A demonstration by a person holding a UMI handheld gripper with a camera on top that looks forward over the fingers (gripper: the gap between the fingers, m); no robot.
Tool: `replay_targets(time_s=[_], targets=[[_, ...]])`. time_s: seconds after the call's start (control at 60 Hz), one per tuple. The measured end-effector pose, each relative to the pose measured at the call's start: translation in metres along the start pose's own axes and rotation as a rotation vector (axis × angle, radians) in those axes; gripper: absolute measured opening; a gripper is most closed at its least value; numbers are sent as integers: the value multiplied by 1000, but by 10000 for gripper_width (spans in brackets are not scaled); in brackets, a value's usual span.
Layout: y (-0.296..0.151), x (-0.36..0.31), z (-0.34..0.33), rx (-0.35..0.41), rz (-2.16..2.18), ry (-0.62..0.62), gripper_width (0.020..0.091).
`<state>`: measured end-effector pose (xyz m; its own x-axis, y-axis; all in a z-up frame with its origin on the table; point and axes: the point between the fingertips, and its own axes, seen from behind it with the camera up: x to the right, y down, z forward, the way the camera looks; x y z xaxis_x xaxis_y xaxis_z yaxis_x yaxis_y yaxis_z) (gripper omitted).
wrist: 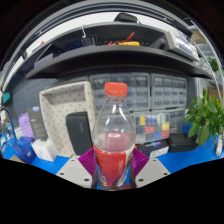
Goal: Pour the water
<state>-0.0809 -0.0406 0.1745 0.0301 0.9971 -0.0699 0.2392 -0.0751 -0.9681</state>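
Tool (pixel 113 172) clenched on clear bottle (pixel 114 140), orange cap, red liquid inside; bottle upright above blue bench (pixel 185 160)

No legible text, brand, number or sign found anywhere in view. Red band around the bottle (pixel 114 140), held between the fingers, checked: presumably a label, but no lettering readable on it. Fronts of the drawer cabinet (pixel 150 95) far behind the bottle checked: no readable markings. Small coloured boxes (pixel 152 125) to the right of the bottle checked: colours only, print too small to make out. Items on the upper shelf (pixel 110 45) checked: nothing readable.
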Motion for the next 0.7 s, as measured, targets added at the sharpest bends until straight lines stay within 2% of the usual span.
replay_targets(time_s=[0.1,0.283,0.317,0.333,0.35,0.433,0.5,0.583,0.7], targets=[[28,26,7,-38,-29,36,439],[74,48,20,-60,-57,36,437],[84,49,21,-68,-63,34,468],[81,48,22,-41,-65,27,492],[78,48,21,-20,-67,26,454],[79,46,21,11,-63,17,451],[80,44,18,14,-86,11,455],[81,44,17,18,-90,15,498],[85,43,16,-24,-86,19,560]])
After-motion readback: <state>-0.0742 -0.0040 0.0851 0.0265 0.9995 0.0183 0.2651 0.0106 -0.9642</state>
